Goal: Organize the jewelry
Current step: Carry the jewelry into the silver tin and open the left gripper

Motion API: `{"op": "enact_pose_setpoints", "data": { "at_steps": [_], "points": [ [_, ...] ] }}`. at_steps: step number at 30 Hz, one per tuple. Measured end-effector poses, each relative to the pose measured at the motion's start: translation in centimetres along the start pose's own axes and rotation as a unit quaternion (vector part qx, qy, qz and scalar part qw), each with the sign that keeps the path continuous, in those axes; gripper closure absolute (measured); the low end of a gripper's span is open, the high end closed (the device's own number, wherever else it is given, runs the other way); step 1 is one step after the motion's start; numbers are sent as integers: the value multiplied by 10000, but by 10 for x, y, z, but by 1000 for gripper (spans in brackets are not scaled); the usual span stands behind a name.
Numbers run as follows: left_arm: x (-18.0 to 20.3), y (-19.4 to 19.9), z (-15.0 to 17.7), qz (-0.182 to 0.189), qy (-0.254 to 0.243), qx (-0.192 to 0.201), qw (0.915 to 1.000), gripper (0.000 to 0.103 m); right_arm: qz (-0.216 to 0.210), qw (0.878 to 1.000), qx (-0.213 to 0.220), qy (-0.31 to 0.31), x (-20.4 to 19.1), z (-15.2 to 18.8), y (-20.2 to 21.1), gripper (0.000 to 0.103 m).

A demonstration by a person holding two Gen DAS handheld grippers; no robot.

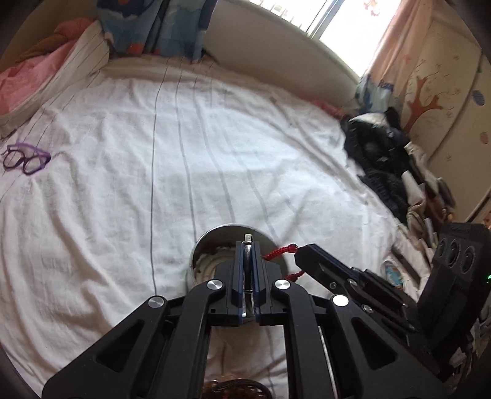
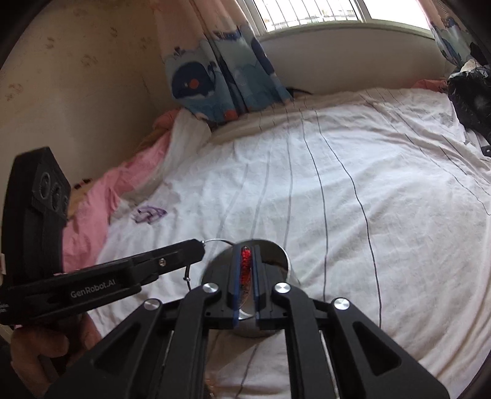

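A white striped sheet [image 1: 129, 190] is spreading across the bed and taking up most of both views, lying wide and bare ahead of the grippers out to the far wall under the window [image 2: 310, 12]. Its edges are crowding up: a pink quilt [image 2: 101, 196] is bunching along the left side, whale-print curtains [image 2: 214, 83] are hanging down onto the far corner, and a heap of dark clothes [image 1: 377, 153] is piling against the right edge. Purple glasses [image 1: 26, 159] are lying alone near the left side, well apart from the work. Near the front edge a round metal tin [image 1: 202, 245] is sitting open on the sheet, with both tools hovering over it. The left gripper [image 1: 247, 242] is clenching a thin silver bangle [image 2: 214, 241], whose wire loop is curving out past its tip just beside the tin's rim. The right gripper [image 2: 246, 254] is holding a red beaded bracelet [image 2: 245, 261] between its narrowly parted pads, directly above the tin's mouth; whether the pads are pressing on it I cannot tell.
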State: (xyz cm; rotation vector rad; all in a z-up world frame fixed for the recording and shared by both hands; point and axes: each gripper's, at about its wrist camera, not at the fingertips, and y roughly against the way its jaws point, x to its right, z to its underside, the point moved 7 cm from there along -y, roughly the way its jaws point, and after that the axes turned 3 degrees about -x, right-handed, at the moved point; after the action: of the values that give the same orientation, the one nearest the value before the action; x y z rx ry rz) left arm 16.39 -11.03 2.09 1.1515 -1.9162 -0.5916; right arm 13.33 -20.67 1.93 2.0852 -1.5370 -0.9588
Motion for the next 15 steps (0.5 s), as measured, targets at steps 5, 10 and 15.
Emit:
{"op": "enact_pose_setpoints", "data": {
  "at_steps": [5, 10, 15],
  "points": [
    [-14, -1, 16, -386, -198, -312, 9986, 89, 170, 9988, -248, -396, 23, 14, -1, 65],
    [-19, 24, 26, -612, -359, -232, 9972, 77, 193, 9986, -140, -464, 23, 23, 30, 62],
    [-16, 17, 16, -542, -163, -138, 9983, 73, 178, 9980, 68, -608, 23, 31, 54, 48]
  ]
}}
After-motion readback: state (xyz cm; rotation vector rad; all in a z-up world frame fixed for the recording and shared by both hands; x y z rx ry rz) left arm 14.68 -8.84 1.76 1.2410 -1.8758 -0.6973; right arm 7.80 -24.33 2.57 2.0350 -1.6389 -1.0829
